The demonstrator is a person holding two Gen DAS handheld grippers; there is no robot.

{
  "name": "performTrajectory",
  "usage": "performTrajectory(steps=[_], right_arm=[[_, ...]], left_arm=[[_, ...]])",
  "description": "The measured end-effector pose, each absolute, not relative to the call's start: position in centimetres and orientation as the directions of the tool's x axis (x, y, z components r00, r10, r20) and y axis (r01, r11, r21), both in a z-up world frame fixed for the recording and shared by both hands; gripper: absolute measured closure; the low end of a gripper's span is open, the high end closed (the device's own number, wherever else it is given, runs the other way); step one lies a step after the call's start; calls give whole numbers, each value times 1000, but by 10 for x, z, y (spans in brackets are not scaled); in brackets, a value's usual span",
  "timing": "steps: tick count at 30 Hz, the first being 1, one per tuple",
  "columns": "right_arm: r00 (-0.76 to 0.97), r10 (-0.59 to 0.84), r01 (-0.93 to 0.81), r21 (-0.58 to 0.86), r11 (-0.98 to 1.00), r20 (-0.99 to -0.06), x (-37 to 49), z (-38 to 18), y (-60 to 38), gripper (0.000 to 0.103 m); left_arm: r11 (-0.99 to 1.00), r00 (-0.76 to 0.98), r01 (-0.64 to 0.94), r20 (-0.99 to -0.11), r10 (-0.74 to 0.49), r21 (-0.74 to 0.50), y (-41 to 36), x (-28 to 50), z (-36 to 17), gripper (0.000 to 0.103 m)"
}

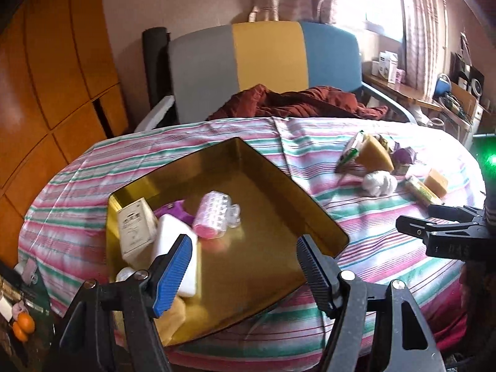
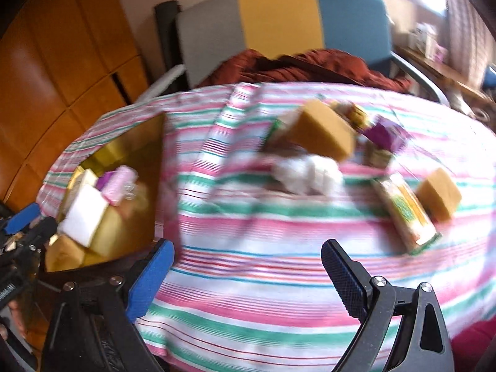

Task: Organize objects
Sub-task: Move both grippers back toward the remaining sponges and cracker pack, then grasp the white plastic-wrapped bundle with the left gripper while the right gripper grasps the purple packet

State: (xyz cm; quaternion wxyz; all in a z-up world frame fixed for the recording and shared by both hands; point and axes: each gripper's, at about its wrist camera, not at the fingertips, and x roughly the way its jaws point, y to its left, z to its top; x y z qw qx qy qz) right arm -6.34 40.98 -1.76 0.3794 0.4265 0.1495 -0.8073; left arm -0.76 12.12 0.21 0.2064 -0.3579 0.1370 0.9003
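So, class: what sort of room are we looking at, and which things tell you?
Probably a lived-in room at home, perhaps a bedroom or sitting room: an armchair with a rumpled blanket, curtains at a bright window, and wooden cupboards behind a striped tablecloth.

1. The cloth [image 1: 341,217] is showing pink, green and white stripes.
2. The tray [image 1: 248,186] is gleaming gold — holding a pink roller [image 1: 212,214], a white block [image 1: 173,245] and a cream box [image 1: 136,228].
3. The sponge [image 1: 373,155] is glowing yellow-orange.
4. The chair [image 1: 266,59] is wearing grey, yellow and blue panels.
5. The gripper pads [image 1: 173,272] are showing blue.
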Motion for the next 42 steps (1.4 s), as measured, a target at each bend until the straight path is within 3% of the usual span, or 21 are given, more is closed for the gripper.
performTrajectory(steps=[4,7,19,27,36,42], right_arm=[[-366,-459,688,97,-719,-810,-86,-18,434,6],[-380,-443,659,98,-745,-812,-98,-14,446,6],[-487,-405,560,79,-825,-774,-158,35,491,6],[-541,-382,527,52,-848,-749,-200,48,503,5],[-463,-445,466,217,-858,-767,-234,27,522,5],[-452,-459,461,240,-854,-765,-234,26,522,5]], left_arm=[[-843,-622,-532,-710,331,74,142,-10,4,31],[-814,-599,-577,-711,368,65,162,-10,7,25],[-664,-421,-748,-764,488,-12,270,-17,-3,25],[-687,-270,-702,-821,502,-189,314,-47,-34,22],[-682,-335,-726,-821,462,-88,354,-60,-49,16],[-725,-308,-673,-835,457,-148,372,-80,-66,3]])
